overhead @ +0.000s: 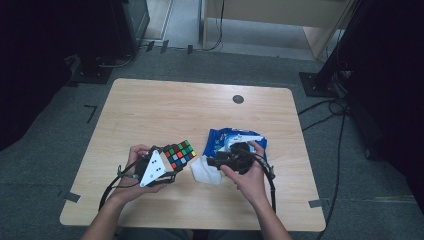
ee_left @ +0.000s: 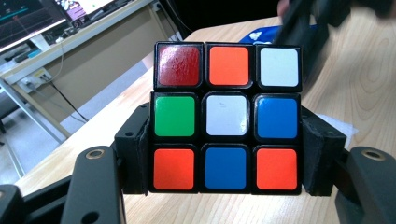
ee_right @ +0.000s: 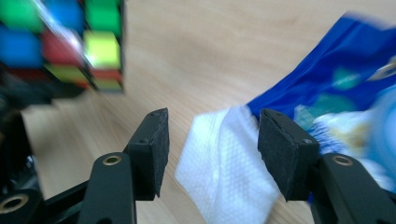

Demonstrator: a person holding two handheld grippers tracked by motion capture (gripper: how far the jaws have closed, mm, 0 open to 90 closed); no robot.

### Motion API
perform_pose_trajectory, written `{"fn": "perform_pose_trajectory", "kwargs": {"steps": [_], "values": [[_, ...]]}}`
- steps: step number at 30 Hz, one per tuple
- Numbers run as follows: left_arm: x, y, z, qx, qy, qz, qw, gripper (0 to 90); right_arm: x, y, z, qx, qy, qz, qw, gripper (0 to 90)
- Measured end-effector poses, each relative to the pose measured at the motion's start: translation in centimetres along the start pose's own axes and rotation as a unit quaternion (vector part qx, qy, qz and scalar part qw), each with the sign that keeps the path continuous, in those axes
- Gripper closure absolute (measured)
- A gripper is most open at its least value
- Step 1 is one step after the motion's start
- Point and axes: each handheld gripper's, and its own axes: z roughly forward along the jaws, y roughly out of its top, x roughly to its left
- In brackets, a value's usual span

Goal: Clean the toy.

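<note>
While clamped between left gripper [ee_left: 226, 186] fingers [ee_left: 133, 149], cube [ee_left: 226, 116], tissue [ee_right: 229, 158] between right gripper [ee_right: 212, 154] fingers.

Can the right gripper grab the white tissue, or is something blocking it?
Probably yes. The right gripper has its jaws open right over the white tissue, with nothing between them. The blue bag lies beside it, and the cube is clamped in the left gripper.
</note>
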Motion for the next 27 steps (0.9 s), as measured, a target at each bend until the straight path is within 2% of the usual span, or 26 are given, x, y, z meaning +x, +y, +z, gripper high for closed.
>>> {"fn": "perform_pose_trajectory", "kwargs": {"steps": [3, 5, 7, 12, 14, 15, 16, 17, 18, 19, 22, 25, 27], "values": [[0.0, 0.1, 0.0, -0.002, -0.001, -0.003, 1.0000, 34.2, 0.5, -0.9, 1.8, 0.009, -0.031, -0.019, 0.9993, 46.4], [-0.1, 0.1, 0.1, -0.004, -0.004, -0.009, 0.9999, 34.2, 1.0, -1.7, 3.3, 0.019, -0.051, -0.040, 0.9977, 46.8], [-0.1, 0.1, 0.2, -0.004, -0.006, -0.013, 0.9999, 34.2, 1.5, -2.2, 4.1, 0.025, -0.084, -0.059, 0.9944, 47.9], [0.1, 0.3, 0.1, -0.011, -0.009, -0.027, 0.9995, 34.2, 1.6, -3.1, 5.2, 0.039, -0.119, -0.082, 0.9887, 52.5], [0.1, 0.3, 0.0, -0.014, -0.010, -0.032, 0.9993, 34.2, 1.7, -3.5, 5.6, 0.043, -0.138, -0.097, 0.9848, 57.9], [0.2, 0.3, 0.0, -0.014, -0.011, -0.033, 0.9993, 34.2, 1.9, -3.7, 5.6, 0.040, -0.154, -0.108, 0.9814, 61.7], [0.2, 0.3, 0.0, -0.014, -0.011, -0.034, 0.9993, 34.2, 2.0, -3.7, 5.7, 0.042, -0.159, -0.117, 0.9793, 64.4], [0.2, 0.2, 0.0, -0.014, -0.010, -0.035, 0.9992, 34.2, 2.1, -3.7, 5.7, 0.043, -0.165, -0.121, 0.9779, 71.3], [0.2, 0.2, 0.0, -0.014, -0.010, -0.036, 0.9992, 34.2, 2.0, -3.7, 5.5, 0.045, -0.165, -0.120, 0.9779, 76.2], [0.2, 0.2, 0.1, -0.013, -0.011, -0.035, 0.9992, 34.2, 1.9, -3.7, 5.4, 0.044, -0.158, -0.114, 0.9798, 81.7], [0.1, 0.2, 0.2, -0.011, -0.013, -0.034, 0.9993, 34.2, 1.3, -3.4, 4.7, 0.041, -0.137, -0.097, 0.9849, 85.6], [0.0, 0.1, 0.3, -0.010, -0.014, -0.035, 0.9992, 34.2, 1.3, -2.6, 3.2, 0.004, -0.123, -0.082, 0.9891, 86.2], [-0.1, -0.1, 0.6, -0.009, -0.016, -0.038, 0.9991, 34.2, 1.6, -2.0, 2.0, -0.023, -0.115, -0.078, 0.9900, 86.3]]}}
